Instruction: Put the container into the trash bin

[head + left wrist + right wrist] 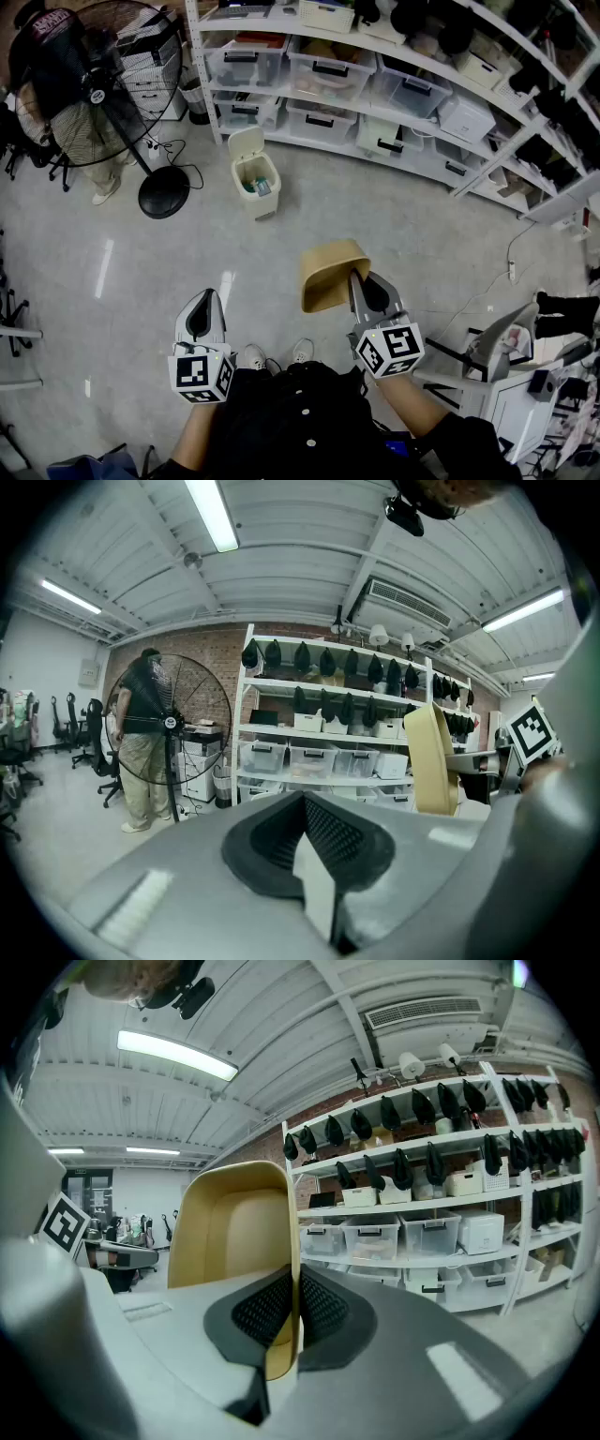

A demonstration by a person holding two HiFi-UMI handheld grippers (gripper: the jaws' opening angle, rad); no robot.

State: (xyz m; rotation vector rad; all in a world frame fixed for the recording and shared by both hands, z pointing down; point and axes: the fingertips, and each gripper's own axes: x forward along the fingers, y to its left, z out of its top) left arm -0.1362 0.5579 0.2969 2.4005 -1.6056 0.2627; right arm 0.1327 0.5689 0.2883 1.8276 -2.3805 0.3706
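No readable text in any view. The marker cubes on my left gripper (205, 294) and right gripper (355, 276) show only black-white square codes, no characters. The fan hub sticker (97, 96) and shirt print (52, 25) are too blurred to read.

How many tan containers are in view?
1: the container is gripped by its wall in the right gripper, short of the open trash bin. Shelf boxes could hide others.

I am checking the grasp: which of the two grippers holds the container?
The right gripper: its jaws pinch the wall of the tan container. The left gripper is shut and empty.
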